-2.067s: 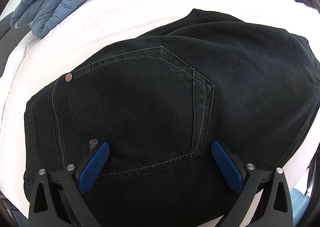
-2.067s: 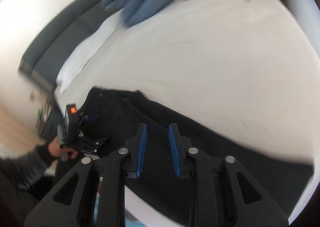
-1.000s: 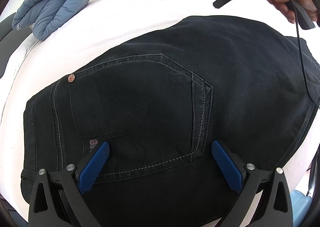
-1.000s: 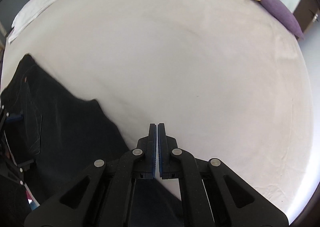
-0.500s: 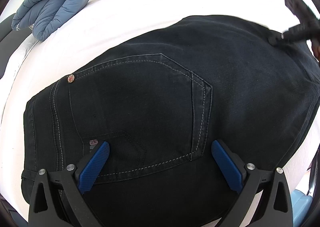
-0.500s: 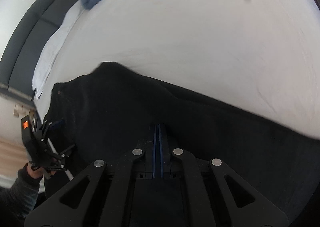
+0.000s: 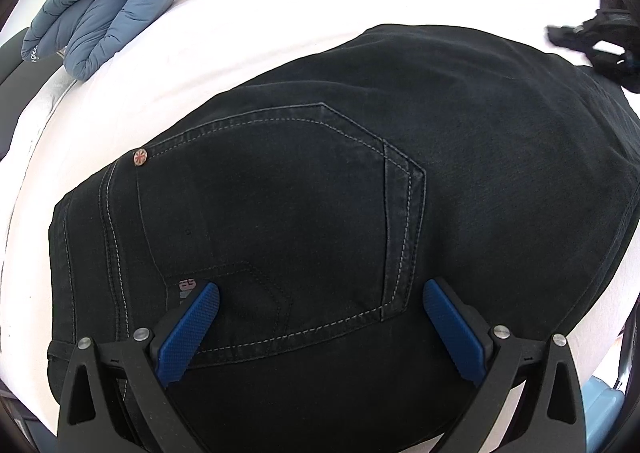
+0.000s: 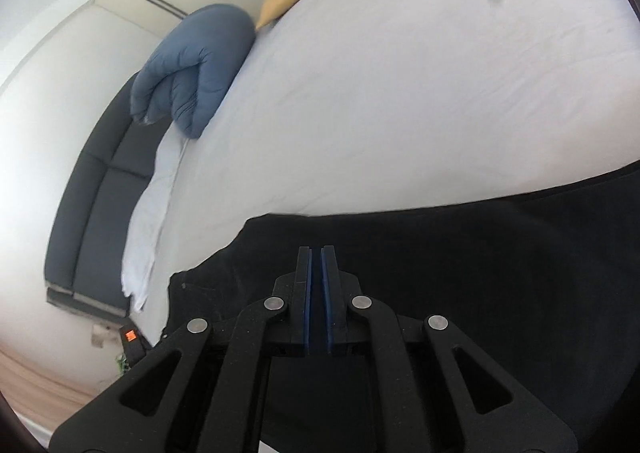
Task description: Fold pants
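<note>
We've got the left gripper [image 7: 320, 317] spread wide over the black denim pants [image 7: 460, 141] on the white bedsheet [image 8: 400, 93], right gripper [image 8: 317, 253] pressed nearly together above the cloth with no visible pinch, so next we'd likely grab an edge to fold.

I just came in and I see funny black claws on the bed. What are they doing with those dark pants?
Someone is folding black pants on a white bed, holding a claw tool in each hand. The left gripper sits over the back pocket with its blue fingers spread wide, gripping nothing. The right gripper is over another part of the pants with its fingers nearly pressed together. The pants lie fairly flat.
</note>
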{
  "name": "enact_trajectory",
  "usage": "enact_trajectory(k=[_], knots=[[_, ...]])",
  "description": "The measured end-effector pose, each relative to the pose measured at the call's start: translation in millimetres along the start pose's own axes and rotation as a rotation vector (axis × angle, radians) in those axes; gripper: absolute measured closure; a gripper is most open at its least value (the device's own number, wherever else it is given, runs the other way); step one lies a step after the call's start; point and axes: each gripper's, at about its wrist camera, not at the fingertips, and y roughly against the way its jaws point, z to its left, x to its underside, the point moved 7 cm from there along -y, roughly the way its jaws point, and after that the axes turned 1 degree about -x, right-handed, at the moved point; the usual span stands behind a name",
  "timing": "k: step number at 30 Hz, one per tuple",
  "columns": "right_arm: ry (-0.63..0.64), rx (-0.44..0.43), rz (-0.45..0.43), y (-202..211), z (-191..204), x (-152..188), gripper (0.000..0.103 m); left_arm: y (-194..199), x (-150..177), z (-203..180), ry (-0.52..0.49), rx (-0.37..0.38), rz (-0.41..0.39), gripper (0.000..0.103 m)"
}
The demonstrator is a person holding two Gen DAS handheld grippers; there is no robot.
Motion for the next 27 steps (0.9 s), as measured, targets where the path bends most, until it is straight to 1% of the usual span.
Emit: enact_trajectory(k=[2,3,4,5,7,9,12,13,14,16,17,18,19,20,21,22,23,24,25,26,27], knots=[[-0.093,0.040,0.054,-24.0,-22.3,17.9,0.097,-0.2,-0.9,0.3,0.003,-0.004,0.006,0.000],[-0.145,0.017,0.036,-22.9,-37.6,15.0,0.102,-0.5,-1.9,0.5,0.005,-0.006,0.008,0.000],[-0.193,-0.025,0.000,-15.8,-50.8,23.7,0.103,-0.7,-2.6,1.1,0.007,-0.008,0.009,0.000],[-0.224,-0.026,-0.036,-5.6,-63.1,29.5,0.103,-0.6,-2.7,1.0,0.008,-0.009,0.009,0.000],[-0.278,-0.001,-0.154,32.2,-99.7,39.3,0.103,-0.2,-1.8,1.0,0.008,-0.010,0.007,0.000],[-0.385,0.000,-0.278,86.1,-144.3,48.4,0.103,1.2,0.3,1.3,0.007,-0.009,0.005,0.000],[-0.475,0.101,-0.449,169.0,-199.6,60.1,0.103,2.2,-0.5,1.6,0.013,-0.006,0.004,0.000],[-0.508,0.110,-0.494,187.2,-212.6,64.5,0.103,2.8,0.7,4.1,0.019,0.001,0.003,0.000],[-0.546,0.108,-0.529,202.1,-221.3,68.8,0.103,3.8,-0.3,5.3,0.030,0.015,0.004,0.000],[-0.533,0.248,-0.602,230.2,-219.3,70.8,0.103,7.1,-2.1,10.5,0.045,0.021,0.005,0.000],[-0.529,0.273,-0.646,242.6,-212.2,70.5,0.103,10.4,-3.3,13.7,0.057,-0.001,0.011,0.001],[-0.529,0.231,-0.673,246.4,-204.0,68.9,0.095,15.2,-5.4,16.0,0.065,-0.018,0.008,0.004],[-0.505,0.148,-0.678,242.7,-188.4,64.2,0.095,24.6,-9.5,15.5,0.072,-0.028,-0.010,0.005],[-0.462,0.076,-0.653,232.1,-170.7,58.8,0.095,36.8,-16.2,12.7,0.082,-0.033,-0.042,0.008],[-0.404,0.014,-0.596,211.7,-146.3,53.5,0.095,46.4,-23.4,8.5,0.088,-0.030,-0.069,0.008],[-0.358,-0.028,-0.545,189.6,-124.7,51.5,0.095,57.9,-34.4,-0.2,0.094,-0.011,-0.104,0.008],[-0.303,-0.086,-0.471,157.7,-98.9,50.6,0.095,65.2,-44.7,-9.3,0.095,0.013,-0.126,0.008],[-0.265,-0.125,-0.411,132.6,-81.7,50.6,0.095,71.8,-61.0,-27.0,0.092,0.058,-0.149,0.007],[-0.229,-0.162,-0.338,97.7,-62.3,51.4,0.095,73.3,-71.6,-40.4,0.086,0.089,-0.159,0.007],[-0.214,-0.191,-0.284,67.6,-48.3,52.8,0.095,72.3,-83.1,-56.1,0.080,0.123,-0.165,0.007],[-0.215,-0.209,-0.238,39.3,-41.8,53.6,0.095,65.9,-97.1,-77.2,0.081,0.184,-0.160,0.007]])
